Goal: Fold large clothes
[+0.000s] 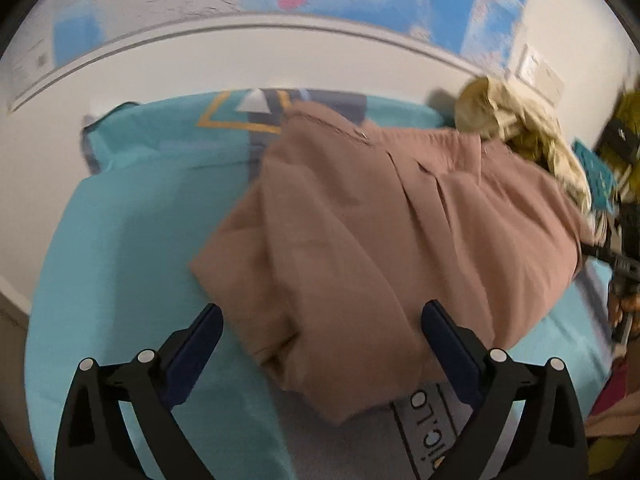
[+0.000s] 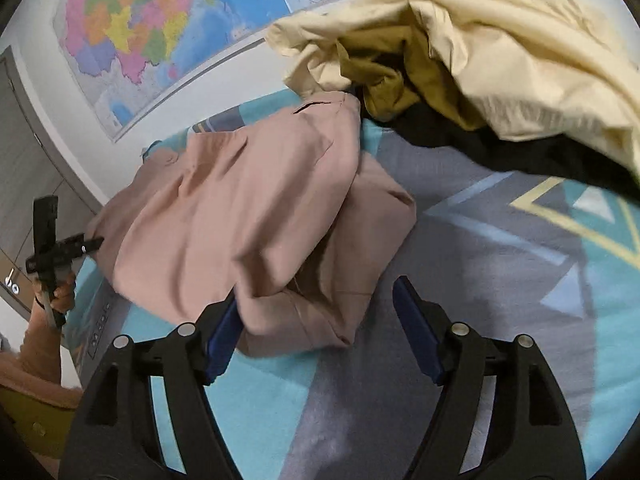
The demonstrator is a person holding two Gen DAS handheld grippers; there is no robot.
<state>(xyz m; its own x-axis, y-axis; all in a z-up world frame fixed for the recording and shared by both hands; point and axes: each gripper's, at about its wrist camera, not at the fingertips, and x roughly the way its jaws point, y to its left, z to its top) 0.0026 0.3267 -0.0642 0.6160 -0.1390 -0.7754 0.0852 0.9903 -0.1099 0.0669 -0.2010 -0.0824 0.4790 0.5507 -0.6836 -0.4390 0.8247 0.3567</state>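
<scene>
A dusty-pink garment [image 1: 380, 232] lies folded in a loose bundle on the teal bed cover [image 1: 132, 240]. My left gripper [image 1: 322, 320] is open, its jaws wide apart above the garment's near edge, holding nothing. In the right wrist view the same pink garment [image 2: 256, 216] lies ahead and left. My right gripper [image 2: 316, 304] is open, its left finger [image 2: 222, 332] close against the garment's near corner, the right finger over bare cover. The left gripper [image 2: 90, 245] shows far left in that view, held by a hand.
A heap of cream and olive clothes [image 2: 480, 60] with a dark garment [image 2: 520, 152] lies at the back of the bed, also in the left wrist view [image 1: 516, 128]. Wall maps [image 2: 160, 32] hang behind. The cover has a grey and yellow pattern [image 2: 560, 220].
</scene>
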